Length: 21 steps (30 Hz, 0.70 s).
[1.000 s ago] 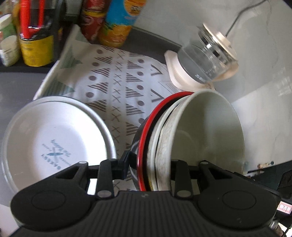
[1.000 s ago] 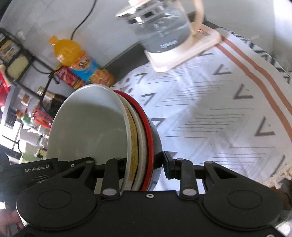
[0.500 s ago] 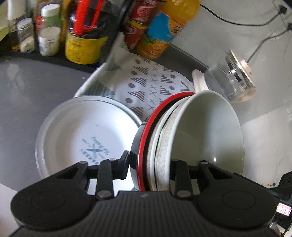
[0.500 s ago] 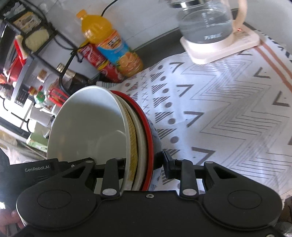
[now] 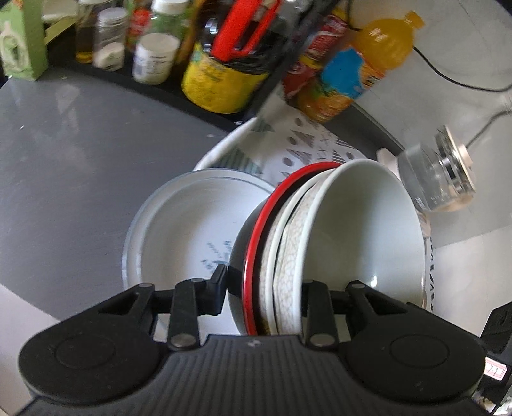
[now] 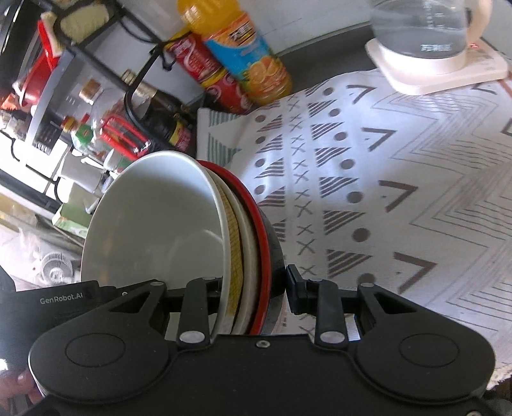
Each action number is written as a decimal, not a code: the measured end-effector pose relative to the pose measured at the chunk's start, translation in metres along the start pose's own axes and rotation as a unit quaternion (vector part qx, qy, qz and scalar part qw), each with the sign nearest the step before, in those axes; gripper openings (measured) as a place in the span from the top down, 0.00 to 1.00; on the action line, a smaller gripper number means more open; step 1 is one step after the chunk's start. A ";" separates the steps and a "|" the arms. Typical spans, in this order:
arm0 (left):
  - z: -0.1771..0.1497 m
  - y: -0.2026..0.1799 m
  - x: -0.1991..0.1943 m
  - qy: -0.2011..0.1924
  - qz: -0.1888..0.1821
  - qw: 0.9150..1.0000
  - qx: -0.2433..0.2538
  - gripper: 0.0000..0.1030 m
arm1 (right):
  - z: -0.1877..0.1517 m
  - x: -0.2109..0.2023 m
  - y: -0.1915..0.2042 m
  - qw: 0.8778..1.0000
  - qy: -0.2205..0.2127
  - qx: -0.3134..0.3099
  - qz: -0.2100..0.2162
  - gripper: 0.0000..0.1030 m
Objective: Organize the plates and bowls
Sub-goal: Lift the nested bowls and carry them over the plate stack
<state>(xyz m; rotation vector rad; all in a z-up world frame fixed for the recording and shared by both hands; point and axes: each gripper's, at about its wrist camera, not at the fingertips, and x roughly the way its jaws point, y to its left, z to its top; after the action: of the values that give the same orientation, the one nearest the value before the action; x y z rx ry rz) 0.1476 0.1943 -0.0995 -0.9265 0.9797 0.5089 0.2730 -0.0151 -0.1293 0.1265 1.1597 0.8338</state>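
Though gripped, bowl stack (image 5: 336, 249) half hidden

Right tongs (image 6: 252, 288) clamp nested bowls (image 6: 179, 230) by rim, above patterned cloth (image 6: 368, 192); kettle (image 6: 419, 28), orange bottle (image 6: 236, 48) behind.

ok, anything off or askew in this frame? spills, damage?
No spill or damage visible. The one oddity: the stack of nested bowls is held tipped well over, rims sideways, pinched by the left tongs and right tongs on opposite sides. The white plate lies flat on the counter.
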 end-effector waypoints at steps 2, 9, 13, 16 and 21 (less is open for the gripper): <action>0.002 0.009 -0.002 0.003 0.002 1.000 -0.015 0.71 | 0.000 0.006 0.007 1.000 0.006 -0.006 0.000 0.71; 0.005 0.029 0.001 0.009 0.008 0.999 -0.035 0.71 | 0.000 0.024 0.021 0.999 0.029 -0.020 -0.003 0.71; 0.007 0.036 0.006 0.015 0.006 0.999 -0.038 0.71 | 0.000 0.031 0.024 0.999 0.037 -0.021 -0.007 0.71; 0.010 0.040 0.009 0.017 0.007 0.999 -0.042 0.71 | 0.001 0.036 0.026 0.999 0.042 -0.020 -0.012 0.71; 0.013 0.047 0.014 0.020 0.013 0.999 -0.049 0.71 | 0.001 0.046 0.031 0.998 0.052 -0.027 -0.017 0.71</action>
<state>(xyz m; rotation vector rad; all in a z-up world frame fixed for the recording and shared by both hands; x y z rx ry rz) 0.1268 0.2300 -0.1290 -1.0164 1.0101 0.5664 0.2640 0.0363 -0.1481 0.0189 1.2316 0.8490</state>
